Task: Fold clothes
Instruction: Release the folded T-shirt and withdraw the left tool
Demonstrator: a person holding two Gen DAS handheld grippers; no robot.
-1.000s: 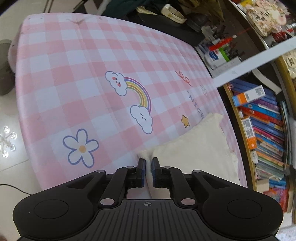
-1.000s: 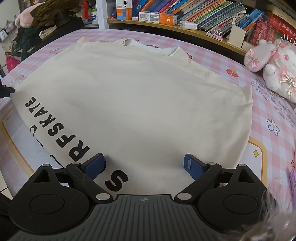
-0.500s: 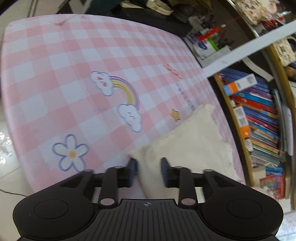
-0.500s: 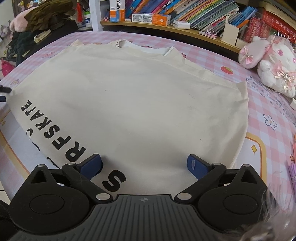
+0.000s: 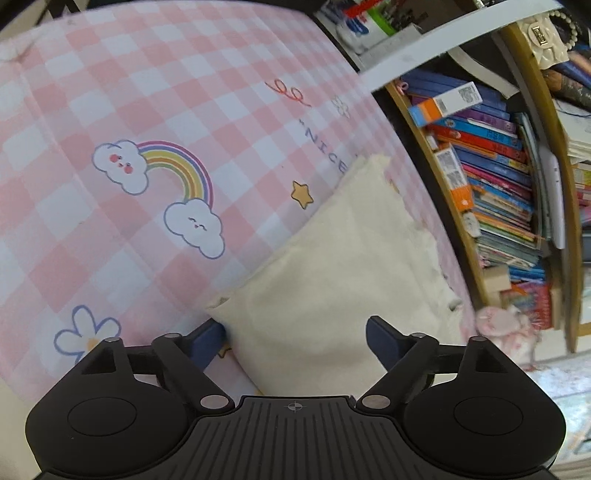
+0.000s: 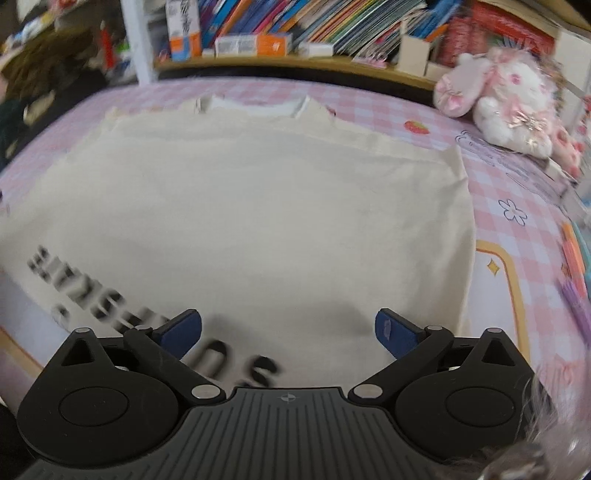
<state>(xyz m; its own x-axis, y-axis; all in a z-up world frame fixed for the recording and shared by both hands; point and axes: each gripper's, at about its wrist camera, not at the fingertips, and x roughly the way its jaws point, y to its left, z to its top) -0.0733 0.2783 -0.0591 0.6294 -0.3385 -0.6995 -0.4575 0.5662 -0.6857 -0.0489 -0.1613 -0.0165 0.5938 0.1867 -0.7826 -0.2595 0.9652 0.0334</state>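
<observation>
Now the left gripper (image 5: pixel 295 338) is opening, its jaws spreading clear of the cream shirt (image 5: pixel 332 288), whose corner lies loose between them at lower centre. The right gripper (image 6: pixel 288 328) hangs spread wide over the shirt (image 6: pixel 258 206), gripping nothing, printed hem at lower left. Best to lift both clear without snagging, then take the hem corners evenly on the pink checked cloth (image 5: pixel 129 92).

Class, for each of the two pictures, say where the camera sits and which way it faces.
Left wrist: on the left tongs, looking down along their opening fingers at the cream shirt corner and pink checked cloth.
Right wrist: on the right tongs, open, facing the shirt's spread body toward the bookshelf.
Shared: shirt, cloth, bookshelf, pink plush toy.
</observation>
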